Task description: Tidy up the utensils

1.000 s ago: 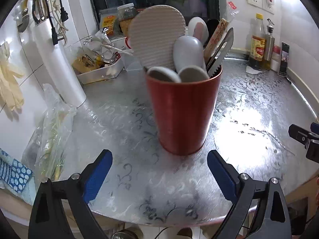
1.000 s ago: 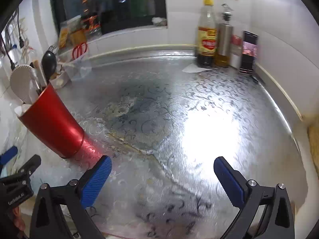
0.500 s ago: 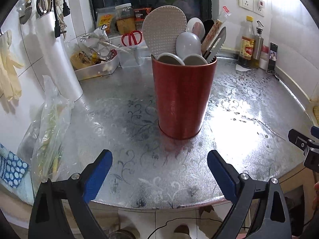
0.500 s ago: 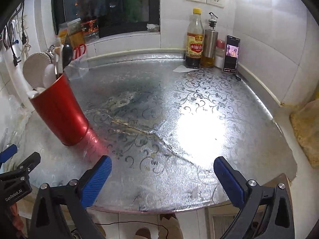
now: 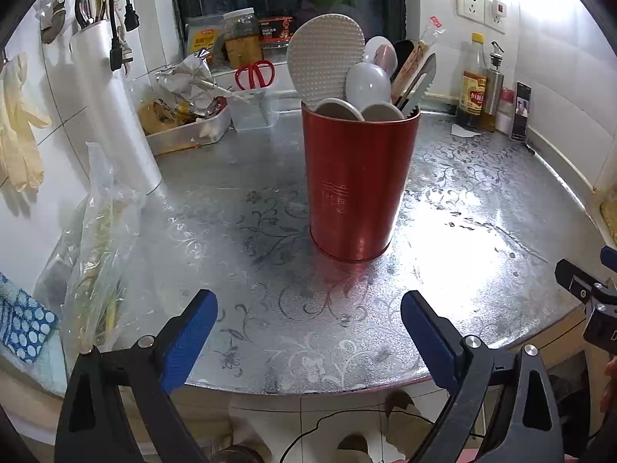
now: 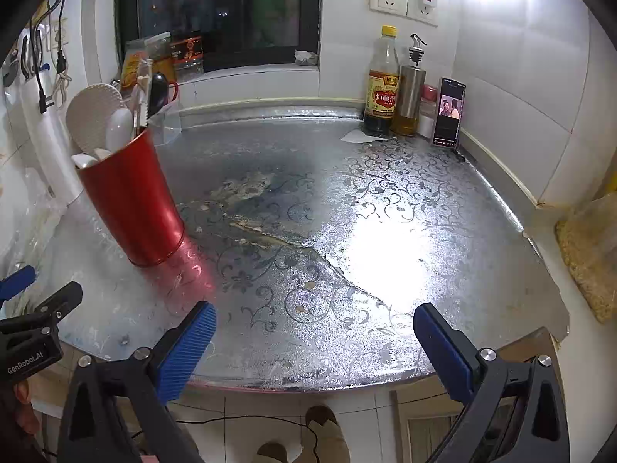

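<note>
The left tool [image 5: 308, 320] hangs over the near edge of the worktop [image 5: 482, 200] with its blue pads spread wide and nothing between them. The right tool [image 6: 314, 332] sits the same way just beside it, jaws spread and empty, above the worktop's front rim. Ahead of the left tool, well clear of its pads, a red cup [image 5: 358, 181] stands upright on the silvery, flower-patterned worktop; in the right wrist view it stands at the left side. The cup is packed with utensils: a white dimpled rice paddle [image 5: 326, 58] rising tallest, a white spoon [image 5: 366, 85] in front of it, two flat grey handle ends at the rim, a serrated knife [image 5: 422, 83] leaning to the right, and a dark ladle behind. Beyond the cup, red-handled scissors [image 5: 255, 74] stand in a clear holder near a white tray [image 5: 189, 135] of crumpled foil and wrappers. A plastic bag [image 5: 96, 239] lies at the left edge beside a tall white roll. At the far right corner a sauce bottle [image 6: 381, 85], a steel oil dispenser [image 6: 410, 88] and a propped phone [image 6: 449, 114] stand close together against the tiled wall. Below the worktop's edge, a person's shoes show on the floor.
</note>
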